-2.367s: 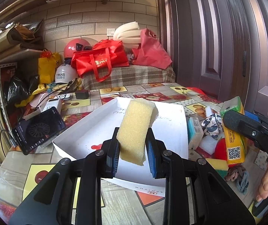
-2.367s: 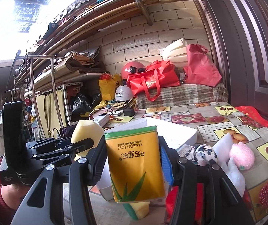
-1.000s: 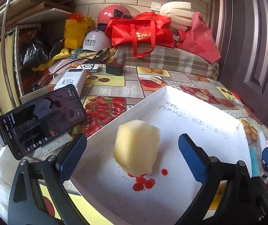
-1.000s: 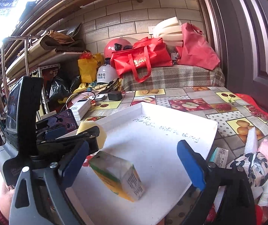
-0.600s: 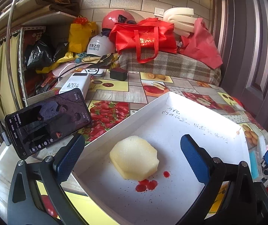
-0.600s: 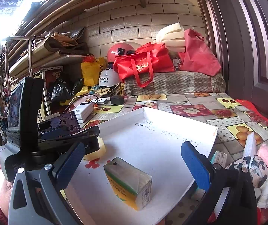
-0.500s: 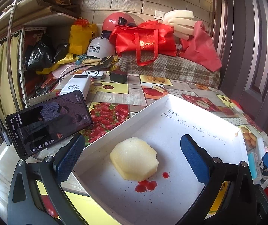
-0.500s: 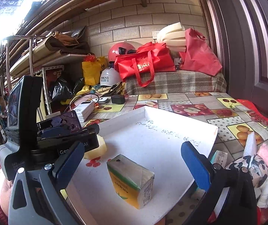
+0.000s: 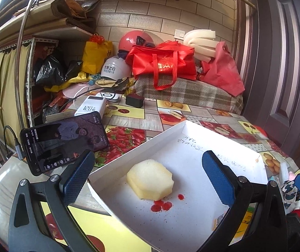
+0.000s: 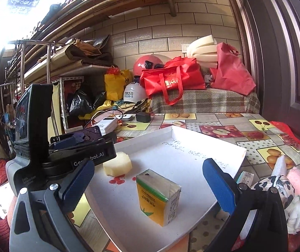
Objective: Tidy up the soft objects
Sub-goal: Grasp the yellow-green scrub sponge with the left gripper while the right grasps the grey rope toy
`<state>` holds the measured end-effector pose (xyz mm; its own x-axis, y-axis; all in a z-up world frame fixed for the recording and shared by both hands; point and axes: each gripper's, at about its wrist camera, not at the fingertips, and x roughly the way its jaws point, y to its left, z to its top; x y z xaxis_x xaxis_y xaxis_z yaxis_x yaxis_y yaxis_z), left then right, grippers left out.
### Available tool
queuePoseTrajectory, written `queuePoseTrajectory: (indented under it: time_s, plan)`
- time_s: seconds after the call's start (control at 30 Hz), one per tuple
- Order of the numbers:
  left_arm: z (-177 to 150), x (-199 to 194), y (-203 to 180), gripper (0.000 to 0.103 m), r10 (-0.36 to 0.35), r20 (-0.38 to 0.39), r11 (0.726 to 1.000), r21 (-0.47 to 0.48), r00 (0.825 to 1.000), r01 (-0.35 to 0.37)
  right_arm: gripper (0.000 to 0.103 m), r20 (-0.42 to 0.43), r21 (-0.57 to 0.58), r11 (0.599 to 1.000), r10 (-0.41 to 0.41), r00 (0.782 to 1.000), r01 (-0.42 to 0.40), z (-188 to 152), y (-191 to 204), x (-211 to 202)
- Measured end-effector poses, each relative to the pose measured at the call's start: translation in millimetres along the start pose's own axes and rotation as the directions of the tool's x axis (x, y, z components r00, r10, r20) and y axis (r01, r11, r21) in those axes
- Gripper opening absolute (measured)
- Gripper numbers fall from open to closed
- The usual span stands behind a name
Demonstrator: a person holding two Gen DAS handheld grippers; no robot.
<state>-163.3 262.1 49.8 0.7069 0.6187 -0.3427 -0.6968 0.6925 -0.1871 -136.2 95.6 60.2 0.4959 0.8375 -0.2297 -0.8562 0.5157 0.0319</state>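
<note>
Sponge and tissue pack lie apart in white tray; both hand-held grippers gape wide.

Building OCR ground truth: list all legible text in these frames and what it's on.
"120W": white power bank.
"Gen...bot.AI", middle letters hidden, and "Data Acquisition System": left tool body.
Handwriting inside the white tray: unreadable.
White Chinese characters on the red tote bag: too blurred.
Dark characters on the white helmet: too small.
Print on the yellow tissue pack: too small.
</note>
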Motion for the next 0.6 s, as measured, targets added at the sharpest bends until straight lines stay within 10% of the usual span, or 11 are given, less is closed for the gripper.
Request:
queuePoseTrajectory:
  time_s: [0.37, 0.6]
  plan:
    - [-14, -42, -26, 0.103, -0.161, 0.057, 0.983, 0.094, 0.985, 0.155, 0.103, 0.326, 0.085, 0.991, 0.071, 0.943, -0.104, 2, -41, -71]
    - [-23, -64, -54, 0.103, -0.357, -0.026, 0.923, 0.141, 0.934, 0.357, 0.103, 0.315, 0.019, 0.996, -0.084, 0.945, 0.083, 3, -106, -109]
